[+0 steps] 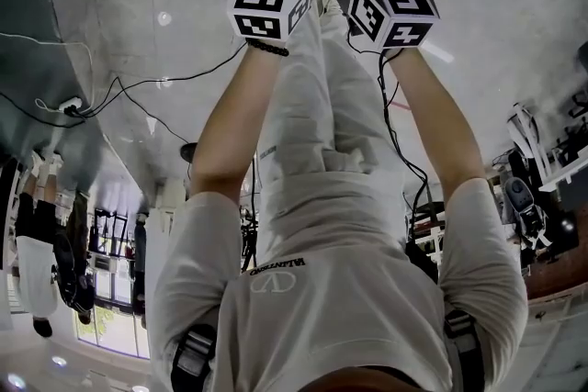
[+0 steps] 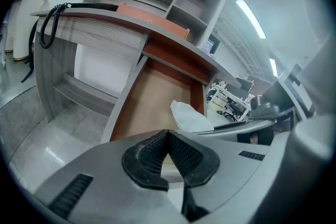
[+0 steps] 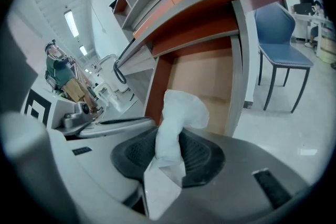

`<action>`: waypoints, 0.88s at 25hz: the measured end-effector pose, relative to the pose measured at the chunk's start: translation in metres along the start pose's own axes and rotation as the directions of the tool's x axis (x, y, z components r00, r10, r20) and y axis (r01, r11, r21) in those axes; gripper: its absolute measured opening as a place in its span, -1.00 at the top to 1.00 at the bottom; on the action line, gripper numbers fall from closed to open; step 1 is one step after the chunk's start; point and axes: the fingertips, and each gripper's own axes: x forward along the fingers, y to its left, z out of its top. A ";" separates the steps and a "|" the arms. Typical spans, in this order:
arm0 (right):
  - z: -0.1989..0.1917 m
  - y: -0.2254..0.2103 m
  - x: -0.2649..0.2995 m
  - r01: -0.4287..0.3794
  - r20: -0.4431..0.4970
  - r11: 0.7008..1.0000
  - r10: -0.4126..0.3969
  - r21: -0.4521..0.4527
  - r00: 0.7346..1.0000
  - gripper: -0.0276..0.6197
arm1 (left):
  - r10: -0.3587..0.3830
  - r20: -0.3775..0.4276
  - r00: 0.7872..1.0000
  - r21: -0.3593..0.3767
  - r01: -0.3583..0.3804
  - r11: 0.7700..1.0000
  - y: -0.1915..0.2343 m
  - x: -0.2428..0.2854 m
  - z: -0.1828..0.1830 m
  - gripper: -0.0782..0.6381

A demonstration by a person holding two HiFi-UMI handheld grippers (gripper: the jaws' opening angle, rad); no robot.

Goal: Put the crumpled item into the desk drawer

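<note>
pinching the paper [image 3: 178, 107] toward the open drawer [image 3: 202, 78] for dropping in, the right gripper [image 3: 168, 150] leads while the left gripper [image 2: 168, 139] rests closed, empty.

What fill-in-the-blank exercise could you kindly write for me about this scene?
1. The right gripper is shut on a crumpled item whose colour is ____.
2. The desk drawer ahead of it stands ____.
3. The left gripper has its jaws together with ____ between them.
4. Beside the desk stands a chair with a seat and back coloured ____.

Missing words: white; open; nothing; blue.
</note>
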 end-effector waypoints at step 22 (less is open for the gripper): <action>-0.005 0.000 0.010 0.030 -0.025 1.000 -0.030 0.009 0.999 0.47 | 0.018 0.016 1.000 0.013 -0.018 1.000 0.016 0.001 0.007 0.79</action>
